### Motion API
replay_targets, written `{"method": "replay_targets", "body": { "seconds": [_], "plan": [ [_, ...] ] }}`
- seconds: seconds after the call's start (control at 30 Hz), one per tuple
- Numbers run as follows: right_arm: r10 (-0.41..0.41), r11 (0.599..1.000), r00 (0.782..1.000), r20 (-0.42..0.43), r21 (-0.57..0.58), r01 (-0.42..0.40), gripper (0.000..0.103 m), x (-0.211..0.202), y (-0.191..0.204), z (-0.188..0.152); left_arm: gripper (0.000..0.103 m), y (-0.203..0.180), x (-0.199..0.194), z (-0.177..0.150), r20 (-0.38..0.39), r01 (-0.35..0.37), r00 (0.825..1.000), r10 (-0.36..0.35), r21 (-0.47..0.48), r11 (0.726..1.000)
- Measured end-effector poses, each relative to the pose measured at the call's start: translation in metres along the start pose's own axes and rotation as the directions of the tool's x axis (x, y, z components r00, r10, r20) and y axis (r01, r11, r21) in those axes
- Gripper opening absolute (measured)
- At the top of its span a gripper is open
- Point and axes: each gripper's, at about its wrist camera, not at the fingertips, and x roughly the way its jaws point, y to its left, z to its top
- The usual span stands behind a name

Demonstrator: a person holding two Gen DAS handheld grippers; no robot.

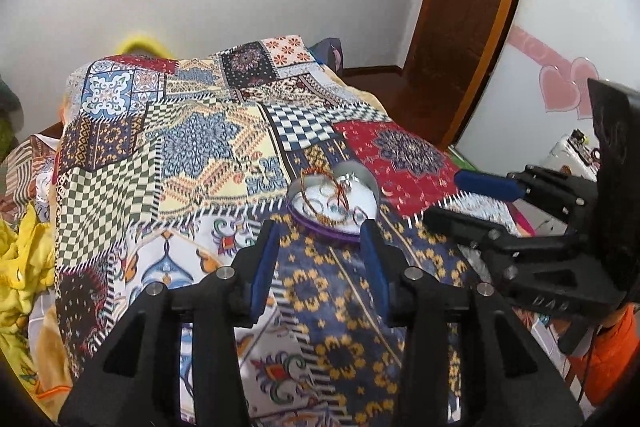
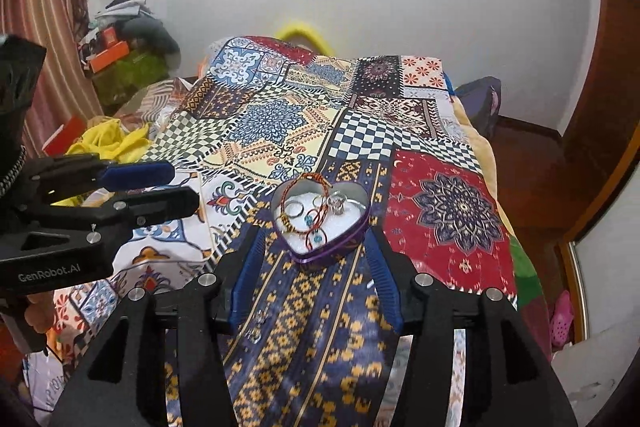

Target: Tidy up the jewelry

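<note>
- Your left claw (image 1: 320,239) and right claw (image 2: 314,255) both hang wide apart, gripping nothing.
- Heart tin (image 2: 320,215) of bangles (image 2: 304,203) and rings sits just ahead on the bed's patchwork quilt (image 2: 280,123).

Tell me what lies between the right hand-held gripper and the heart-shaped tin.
Only bare patterned bedspread; right wrist view shows the right hand-held gripper open just short of the purple heart-shaped tin.
</note>
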Motion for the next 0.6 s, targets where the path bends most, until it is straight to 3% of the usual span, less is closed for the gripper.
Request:
{"method": "replay_targets", "body": {
  "seconds": [0.23,0.6],
  "plan": [
    [0.003,1.0,1.0,-0.03,0.01,-0.002,0.048,0.002,0.004,-0.02,0.041,-0.003,0.001,-0.028,-0.052,-0.006,0.999,0.006,0.013,1.0],
    [0.005,0.999,0.987,-0.162,-0.052,-0.014,0.048,0.039,0.02,-0.064,0.041,0.004,0.015,-0.064,-0.128,-0.01,0.992,0.008,-0.014,1.0]
  ]
}}
